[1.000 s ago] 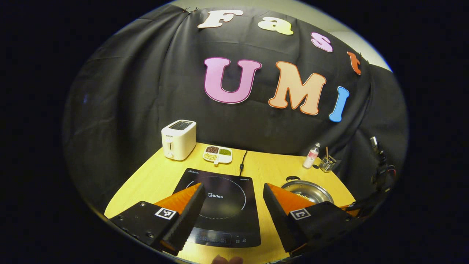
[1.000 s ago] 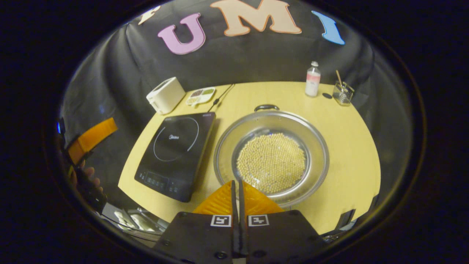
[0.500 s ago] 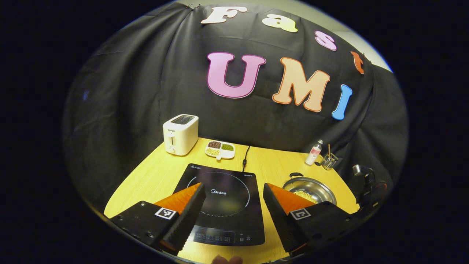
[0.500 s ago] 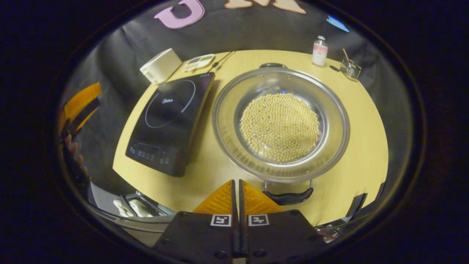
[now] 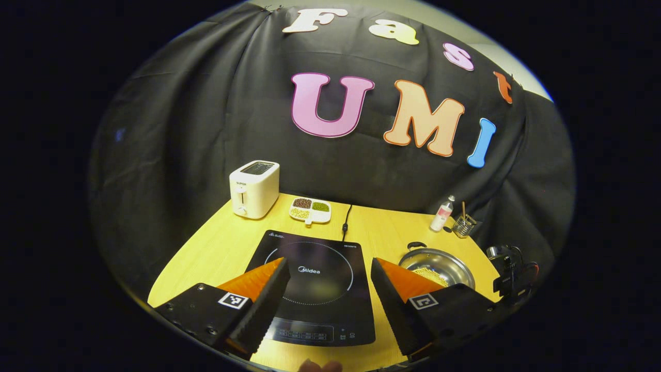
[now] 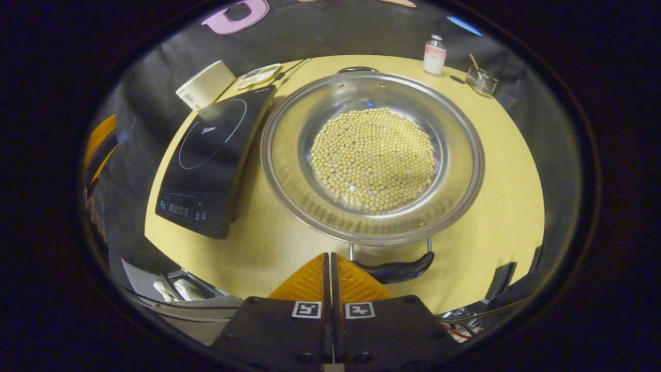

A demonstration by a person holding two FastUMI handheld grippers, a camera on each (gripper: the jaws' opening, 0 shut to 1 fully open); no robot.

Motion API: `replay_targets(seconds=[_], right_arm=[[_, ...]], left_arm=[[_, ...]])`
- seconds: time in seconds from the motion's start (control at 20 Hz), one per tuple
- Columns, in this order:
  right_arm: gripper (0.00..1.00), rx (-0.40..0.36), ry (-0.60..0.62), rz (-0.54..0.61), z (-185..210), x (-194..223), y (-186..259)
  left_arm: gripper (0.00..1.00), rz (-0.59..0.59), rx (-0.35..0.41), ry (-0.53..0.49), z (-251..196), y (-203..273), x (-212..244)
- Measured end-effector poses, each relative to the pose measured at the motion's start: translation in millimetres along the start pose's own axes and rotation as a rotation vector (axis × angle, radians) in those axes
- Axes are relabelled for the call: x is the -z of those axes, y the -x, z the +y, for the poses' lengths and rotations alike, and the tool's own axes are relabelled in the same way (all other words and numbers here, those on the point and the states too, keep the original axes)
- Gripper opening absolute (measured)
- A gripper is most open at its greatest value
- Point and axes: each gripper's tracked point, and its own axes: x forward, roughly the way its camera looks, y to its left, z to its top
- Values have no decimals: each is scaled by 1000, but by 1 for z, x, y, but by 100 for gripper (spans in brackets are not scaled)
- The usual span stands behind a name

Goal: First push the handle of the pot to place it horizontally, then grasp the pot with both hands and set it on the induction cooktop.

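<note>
Left gripper view: The scene has barely shifted over the last second. The left gripper (image 5: 326, 268) hovers above the near edge of the table (image 5: 217, 248), its fingers spread wide with nothing between them, framing the induction cooktop (image 5: 315, 284), which lies flat at the table's middle. The pot (image 5: 439, 264) stands to the right of the cooktop, apart from it, one handle showing at its far rim. A toaster (image 5: 254, 188), a divided dish of beans (image 5: 310, 210), a bottle (image 5: 441, 214) and a small glass holder (image 5: 463, 226) line the back of the table. This hand waits, level and pointed toward the wall, taking no part yet.

Right gripper view: Here the change is marked. The right gripper (image 6: 329, 263) has come down and forward; the pot (image 6: 289, 170) now looms much larger than a second ago, and its near handle (image 6: 395, 268), hidden earlier, lies just ahead and slightly right of the fingers (image 6: 310, 281). The fingers are pressed together, holding nothing. The pot is full of pale beans (image 6: 374, 157) and sits just beside the cooktop (image 6: 206, 165). The handles appear to lie near and far rather than side to side, so the pushing step is judged not yet done; the closed fingers look set to nudge the near handle sideways. The gripper tilts downward over the table's near edge.
</note>
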Motion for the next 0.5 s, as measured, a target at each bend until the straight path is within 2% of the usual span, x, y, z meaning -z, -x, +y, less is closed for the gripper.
replay_targets(seconds=[0.25,0.5], right_arm=[[3,53,-37,-12,-31,-2,5],[3,34,-51,-8,-56,-3,3]], left_arm=[[97,-1,22,-7,-6,2,0],[96,1,-17,-25,-14,2,-1]])
